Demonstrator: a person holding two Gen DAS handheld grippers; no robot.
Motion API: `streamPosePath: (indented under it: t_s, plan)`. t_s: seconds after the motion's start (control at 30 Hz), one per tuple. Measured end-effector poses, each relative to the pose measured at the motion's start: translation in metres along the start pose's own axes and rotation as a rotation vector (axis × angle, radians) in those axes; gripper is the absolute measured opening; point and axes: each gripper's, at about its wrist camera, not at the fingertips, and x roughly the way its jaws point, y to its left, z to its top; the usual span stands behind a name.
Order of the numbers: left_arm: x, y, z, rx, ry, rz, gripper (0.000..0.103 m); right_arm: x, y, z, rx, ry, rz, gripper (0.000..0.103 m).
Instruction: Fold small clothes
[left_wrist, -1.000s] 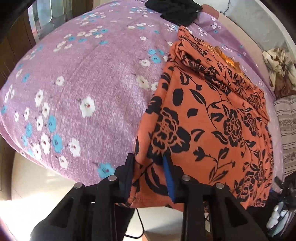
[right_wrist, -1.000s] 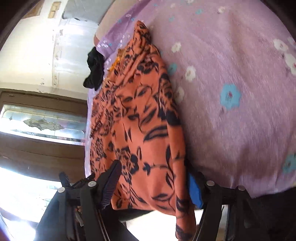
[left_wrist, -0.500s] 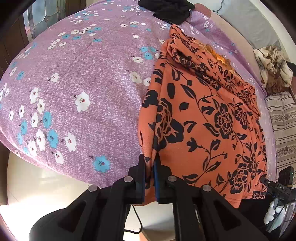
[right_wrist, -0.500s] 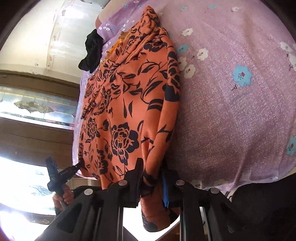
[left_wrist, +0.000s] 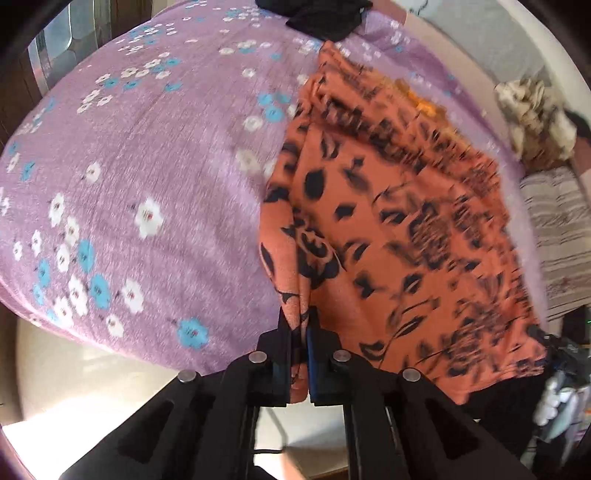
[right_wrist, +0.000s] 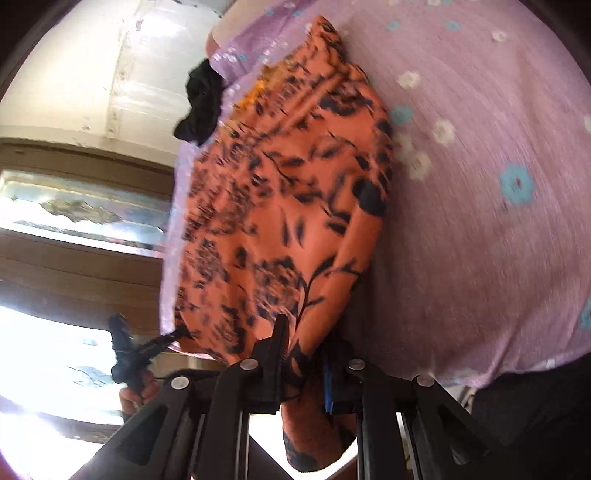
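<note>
An orange garment with black flowers (left_wrist: 399, 229) lies on a purple flowered bedspread (left_wrist: 147, 166). My left gripper (left_wrist: 298, 332) is shut on the garment's near left corner at the bed's edge. In the right wrist view the same garment (right_wrist: 280, 206) is blurred; my right gripper (right_wrist: 303, 339) is shut on its near right corner, with cloth hanging below the fingers. The left gripper (right_wrist: 125, 350) shows there at the garment's other corner.
A black piece of clothing (left_wrist: 321, 16) lies at the far end of the bed, also in the right wrist view (right_wrist: 201, 107). A beige patterned bundle (left_wrist: 535, 118) and striped cloth (left_wrist: 557, 236) sit to the right. Pale floor (left_wrist: 92, 387) lies below the bed edge.
Both grippers went from open around the garment's near corners to shut on them. The garment's near edge now lifts and shifts, and both views are blurred by motion.
</note>
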Motion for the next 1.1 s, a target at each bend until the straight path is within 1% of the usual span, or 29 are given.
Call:
streamPosePath:
  t_s: [0.1, 0.17, 0.23, 0.33, 0.37, 0.4, 0.43, 0.47, 0.5, 0.53, 0.57, 0.63, 0.67, 0.73, 0.8, 0.83, 0.9, 0.93, 0.97, 1.0, 1.07, 1.1]
  plan:
    - [-0.022, -0.004, 0.035, -0.003, -0.043, -0.069, 0.006, -0.010, 0.014, 0.031, -0.002, -0.051, 0.078, 0.015]
    - [-0.033, -0.011, 0.068, 0.008, -0.066, -0.108, 0.006, -0.013, 0.025, 0.057, -0.011, -0.089, 0.108, 0.015]
    - [-0.035, -0.019, 0.105, 0.021, -0.074, -0.121, 0.006, -0.012, 0.037, 0.087, -0.029, -0.141, 0.127, 0.015]
    - [-0.032, -0.030, 0.167, 0.034, -0.074, -0.137, 0.006, -0.010, 0.046, 0.147, -0.028, -0.237, 0.173, 0.015]
    - [-0.025, -0.037, 0.190, 0.038, -0.069, -0.143, 0.006, -0.006, 0.046, 0.172, -0.021, -0.271, 0.176, 0.015]
    - [-0.015, -0.045, 0.211, 0.050, -0.061, -0.152, 0.006, 0.000, 0.049, 0.191, -0.030, -0.281, 0.157, 0.015]
    - [-0.002, -0.051, 0.230, 0.052, -0.055, -0.136, 0.006, 0.005, 0.053, 0.206, -0.054, -0.284, 0.118, 0.015]
    - [0.009, -0.055, 0.241, 0.039, -0.043, -0.105, 0.006, 0.012, 0.059, 0.216, -0.080, -0.281, 0.090, 0.015]
    - [0.015, -0.056, 0.246, 0.030, -0.030, -0.090, 0.006, 0.019, 0.065, 0.219, -0.113, -0.266, 0.081, 0.015]
    - [0.021, -0.059, 0.248, 0.031, -0.037, -0.104, 0.006, 0.020, 0.068, 0.218, -0.151, -0.239, 0.083, 0.019]
    - [0.023, -0.059, 0.246, 0.034, -0.049, -0.117, 0.006, 0.025, 0.071, 0.211, -0.188, -0.199, 0.077, 0.019]
    - [0.025, -0.053, 0.235, 0.029, -0.067, -0.104, 0.006, 0.033, 0.070, 0.194, -0.218, -0.095, 0.026, 0.020]
    - [0.025, -0.048, 0.231, 0.017, -0.073, -0.103, 0.006, 0.035, 0.064, 0.179, -0.211, -0.038, -0.017, 0.023]
    - [0.021, -0.036, 0.219, -0.019, -0.087, -0.103, 0.006, 0.029, 0.049, 0.150, -0.165, 0.022, -0.050, 0.023]
    - [0.013, -0.025, 0.206, -0.046, -0.100, -0.108, 0.006, 0.015, 0.032, 0.116, -0.105, 0.026, -0.040, 0.024]
    - [0.008, -0.021, 0.199, -0.051, -0.105, -0.105, 0.006, 0.007, 0.025, 0.100, -0.080, 0.013, -0.036, 0.029]
    - [-0.003, -0.018, 0.185, -0.046, -0.112, -0.092, 0.006, -0.008, 0.008, 0.067, 0.003, -0.028, -0.044, 0.065]
    - [-0.007, -0.018, 0.180, -0.044, -0.115, -0.087, 0.006, -0.013, 0.000, 0.054, 0.053, -0.059, -0.065, 0.092]
    - [-0.012, -0.018, 0.175, -0.041, -0.118, -0.084, 0.006, -0.016, -0.008, 0.042, 0.096, -0.094, -0.063, 0.093]
    - [-0.016, -0.019, 0.170, -0.036, -0.123, -0.083, 0.006, -0.017, -0.015, 0.030, 0.129, -0.108, -0.024, 0.093]
    - [-0.026, -0.020, 0.159, -0.032, -0.130, -0.086, 0.006, -0.008, -0.029, 0.014, 0.200, -0.099, 0.035, 0.093]
    - [-0.030, -0.021, 0.155, -0.033, -0.134, -0.089, 0.006, 0.002, -0.032, 0.008, 0.218, -0.089, 0.053, 0.092]
